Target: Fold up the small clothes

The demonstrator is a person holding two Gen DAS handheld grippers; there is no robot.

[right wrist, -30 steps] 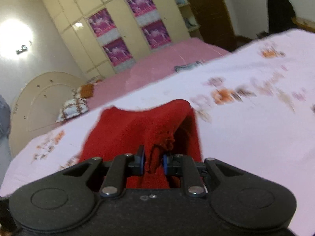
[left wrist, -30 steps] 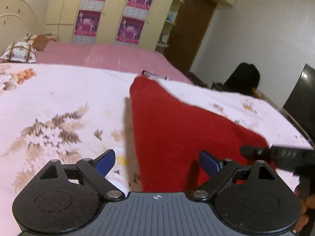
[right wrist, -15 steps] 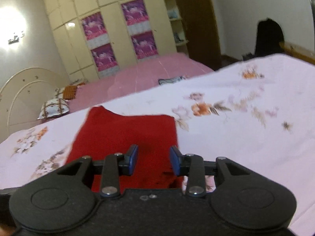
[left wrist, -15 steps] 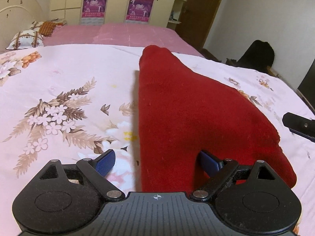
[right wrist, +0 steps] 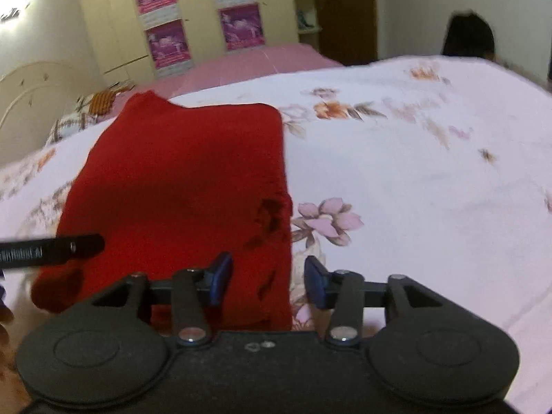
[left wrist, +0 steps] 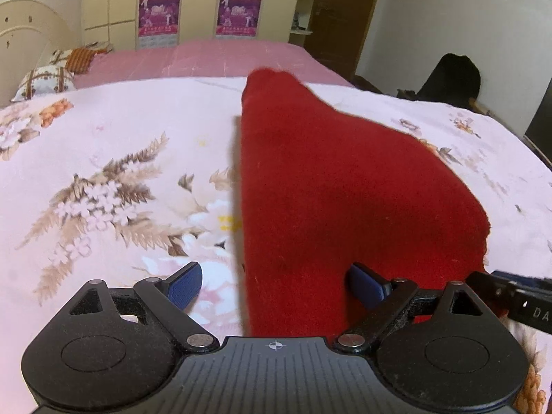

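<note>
Both claws hover open over the folded red garment point(left wrist: 338, 186) on the flowered bedspread point(left wrist: 103, 158).

Right gripper point(right wrist: 267, 281) has just been opening, its jaws now standing partly apart astride the cloth's near right edge without pressing it. Left gripper point(left wrist: 276, 284) gapes wide and empty across the near left edge. The garment's long axis runs straight away from both, so either hand looks about equally near for the next fold.

Bedspread point(right wrist: 431, 179) right of the red garment point(right wrist: 179, 179) looks seemingly unobstructed.
</note>
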